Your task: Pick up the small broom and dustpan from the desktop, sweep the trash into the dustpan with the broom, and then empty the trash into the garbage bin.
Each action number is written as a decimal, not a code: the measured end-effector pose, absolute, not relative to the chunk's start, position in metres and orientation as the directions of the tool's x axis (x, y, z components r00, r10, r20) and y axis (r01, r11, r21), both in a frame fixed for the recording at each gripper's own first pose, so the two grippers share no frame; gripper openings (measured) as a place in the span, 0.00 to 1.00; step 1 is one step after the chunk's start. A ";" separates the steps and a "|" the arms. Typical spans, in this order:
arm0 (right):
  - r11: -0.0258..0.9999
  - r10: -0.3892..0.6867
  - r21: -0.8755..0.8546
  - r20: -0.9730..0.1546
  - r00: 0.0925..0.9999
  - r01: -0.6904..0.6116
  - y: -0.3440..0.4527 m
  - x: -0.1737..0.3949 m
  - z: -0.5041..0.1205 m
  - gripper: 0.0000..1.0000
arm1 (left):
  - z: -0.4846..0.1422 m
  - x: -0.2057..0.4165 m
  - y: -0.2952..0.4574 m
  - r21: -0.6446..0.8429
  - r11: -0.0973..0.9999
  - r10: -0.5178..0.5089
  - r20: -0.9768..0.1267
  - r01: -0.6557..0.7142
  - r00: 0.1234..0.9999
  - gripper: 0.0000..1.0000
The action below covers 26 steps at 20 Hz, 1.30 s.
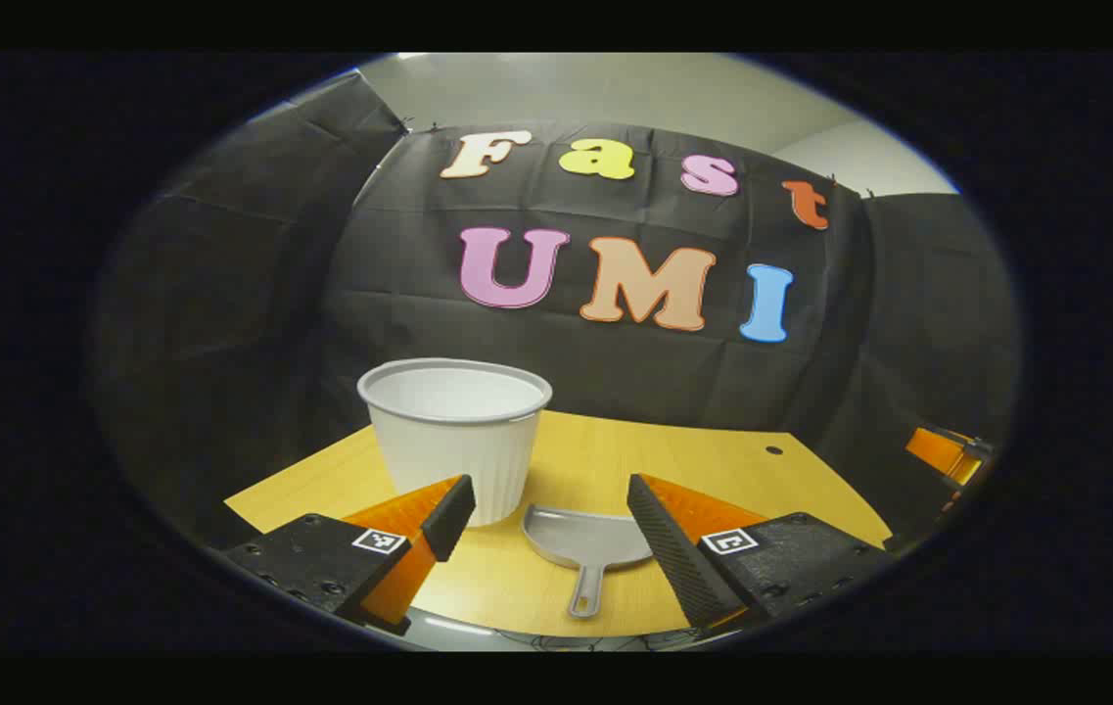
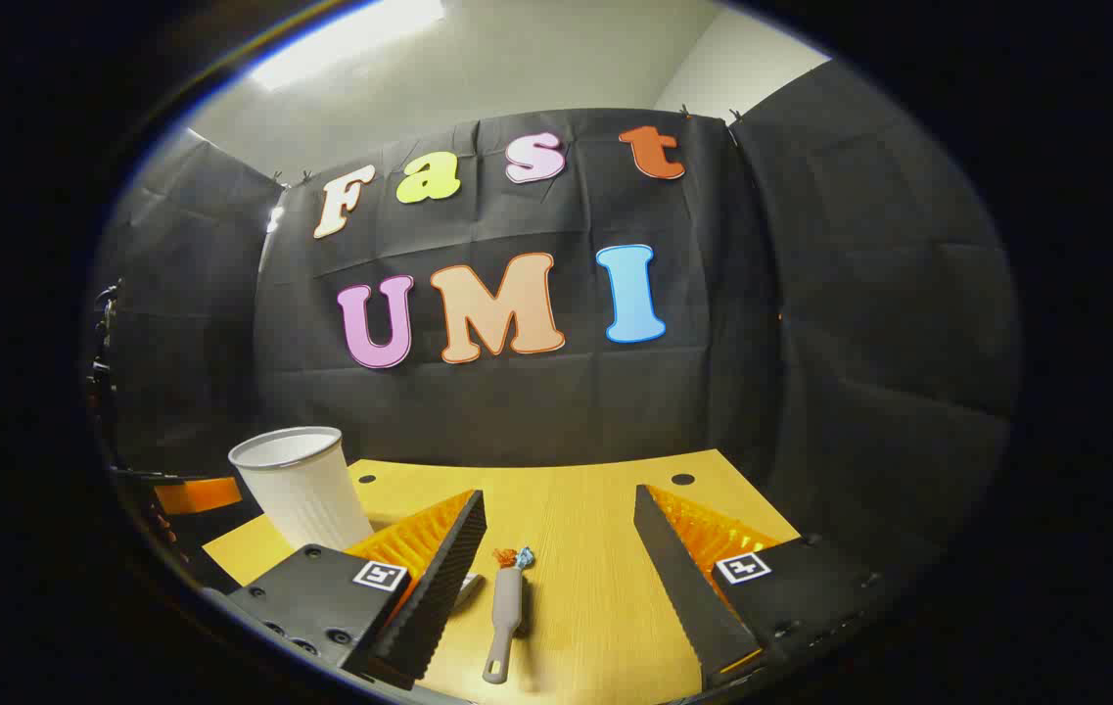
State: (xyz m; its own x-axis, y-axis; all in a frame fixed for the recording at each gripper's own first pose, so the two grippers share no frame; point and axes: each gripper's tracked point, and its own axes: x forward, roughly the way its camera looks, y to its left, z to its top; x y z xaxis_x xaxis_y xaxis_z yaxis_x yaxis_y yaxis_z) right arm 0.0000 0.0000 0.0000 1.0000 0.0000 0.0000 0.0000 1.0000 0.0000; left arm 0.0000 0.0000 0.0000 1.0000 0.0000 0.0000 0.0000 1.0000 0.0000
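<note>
Left gripper (image 1: 551,534) spread above the grey dustpan (image 1: 583,544) beside the white bin (image 1: 456,436); right gripper (image 2: 561,568) spread over the broom (image 2: 505,612).

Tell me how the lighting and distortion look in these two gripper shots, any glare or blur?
Left gripper view: even, dim light, the desktop edge bowed by the fisheye, the bin and dustpan sharp, a soft shadow beside the bin. Right gripper view: a ceiling light blows out at the top, the wall curves strongly, the broom is crisp, and the near fingers look slightly soft.
</note>
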 end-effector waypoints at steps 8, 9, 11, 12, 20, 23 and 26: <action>1.000 0.012 0.015 -0.015 1.000 -0.012 -0.006 0.005 -0.002 0.98 | 0.017 0.000 -0.003 0.077 0.997 0.009 0.052 -0.013 0.999 0.94; 1.000 0.009 0.016 -0.014 1.000 -0.009 -0.006 0.005 -0.002 0.98 | 0.017 0.000 -0.001 0.100 0.995 0.013 0.052 -0.018 0.999 0.92; 1.000 0.004 0.021 -0.011 1.000 -0.004 -0.008 0.004 -0.003 0.98 | 0.017 0.000 -0.005 0.116 0.993 -0.003 0.051 -0.003 0.999 0.93; 1.000 0.003 0.022 -0.010 1.000 -0.003 -0.008 0.003 -0.004 0.98 | 0.018 0.000 -0.006 0.107 0.994 -0.008 0.049 0.003 0.999 0.93; 1.000 -0.002 0.027 -0.024 1.000 0.003 -0.006 -0.002 -0.011 0.98 | 0.033 -0.008 -0.025 0.025 0.992 -0.123 0.103 0.121 0.987 0.93; 1.000 0.000 0.019 -0.030 1.000 0.001 -0.004 -0.002 -0.013 0.94 | 0.039 -0.013 -0.036 -0.017 0.983 -0.178 0.139 0.182 0.974 0.93; 1.000 0.005 0.016 -0.028 1.000 -0.005 0.000 -0.003 -0.014 0.98 | 0.055 -0.018 -0.050 -0.108 0.958 -0.240 0.208 0.267 0.948 0.93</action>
